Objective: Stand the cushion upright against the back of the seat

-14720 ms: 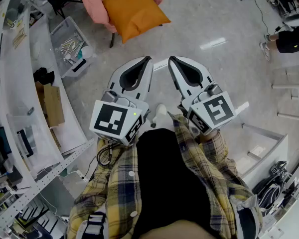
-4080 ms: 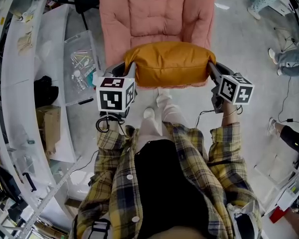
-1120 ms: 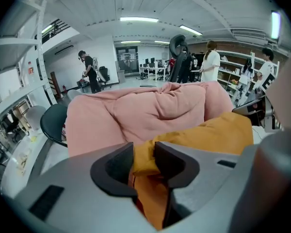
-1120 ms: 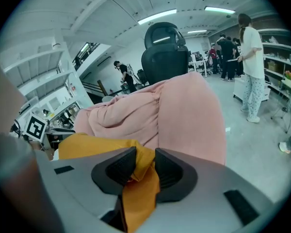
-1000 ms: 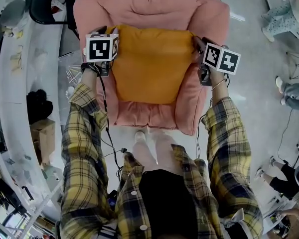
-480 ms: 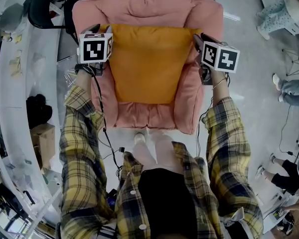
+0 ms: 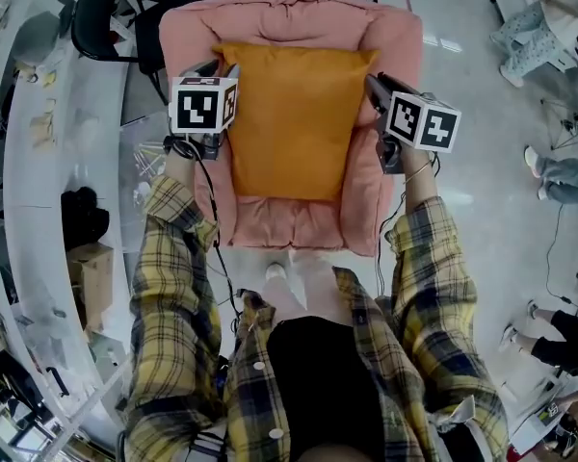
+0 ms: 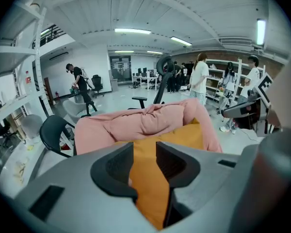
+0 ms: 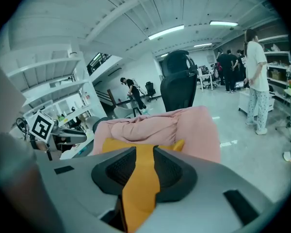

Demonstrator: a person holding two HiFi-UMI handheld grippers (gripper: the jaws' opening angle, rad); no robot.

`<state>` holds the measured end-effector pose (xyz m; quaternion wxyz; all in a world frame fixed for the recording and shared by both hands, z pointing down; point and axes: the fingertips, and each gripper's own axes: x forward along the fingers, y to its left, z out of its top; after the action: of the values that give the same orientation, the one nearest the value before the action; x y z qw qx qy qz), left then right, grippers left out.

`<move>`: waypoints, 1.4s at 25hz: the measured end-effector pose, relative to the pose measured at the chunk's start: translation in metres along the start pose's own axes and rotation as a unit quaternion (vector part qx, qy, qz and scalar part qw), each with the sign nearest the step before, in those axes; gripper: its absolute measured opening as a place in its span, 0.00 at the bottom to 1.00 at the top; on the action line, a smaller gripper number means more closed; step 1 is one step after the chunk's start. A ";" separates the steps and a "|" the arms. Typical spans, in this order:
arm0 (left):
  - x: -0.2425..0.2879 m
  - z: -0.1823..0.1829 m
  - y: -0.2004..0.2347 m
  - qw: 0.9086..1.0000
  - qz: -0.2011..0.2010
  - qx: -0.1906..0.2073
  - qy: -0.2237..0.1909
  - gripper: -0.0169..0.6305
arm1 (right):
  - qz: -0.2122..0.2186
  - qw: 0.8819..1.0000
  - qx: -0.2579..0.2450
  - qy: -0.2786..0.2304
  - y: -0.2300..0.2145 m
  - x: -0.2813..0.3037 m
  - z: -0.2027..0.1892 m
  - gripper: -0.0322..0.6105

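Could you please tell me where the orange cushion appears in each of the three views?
Head view: the orange cushion fills the upper centre, against the pink armchair.
Left gripper view: the cushion is at lower centre, pinched between the jaws.
Right gripper view: the cushion is at lower centre, pinched between the jaws.
Shared landmark: the armchair's padded pink back, just above the cushion in every view.
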<state>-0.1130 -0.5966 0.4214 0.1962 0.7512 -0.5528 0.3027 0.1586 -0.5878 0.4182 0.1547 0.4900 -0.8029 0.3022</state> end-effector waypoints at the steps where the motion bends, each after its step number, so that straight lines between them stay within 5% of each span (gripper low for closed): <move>1: -0.008 -0.001 -0.007 1.000 -0.011 -0.004 -0.003 0.25 | 0.008 1.000 0.002 -0.006 0.008 -0.007 -0.001 0.25; 10: -0.122 -0.015 -0.101 0.991 -0.097 -0.042 -0.086 0.15 | 0.085 0.989 -0.047 -0.107 0.108 -0.109 -0.002 0.15; 19: -0.254 -0.062 -0.157 0.963 -0.173 -0.130 -0.159 0.07 | 0.202 0.962 -0.060 -0.175 0.228 -0.224 -0.029 0.11; 28: -0.357 -0.122 -0.178 0.965 -0.172 -0.094 -0.172 0.03 | 0.229 0.953 -0.066 -0.185 0.304 -0.304 -0.099 0.08; 35: -0.412 -0.138 -0.189 0.954 -0.196 -0.084 -0.211 0.03 | 0.212 0.950 -0.113 -0.198 0.337 -0.347 -0.127 0.08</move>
<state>-0.0507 -0.1578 0.2540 0.1926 0.8726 -0.4465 0.0452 0.0197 -0.1527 0.2143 -0.0206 0.3380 -0.9315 0.1327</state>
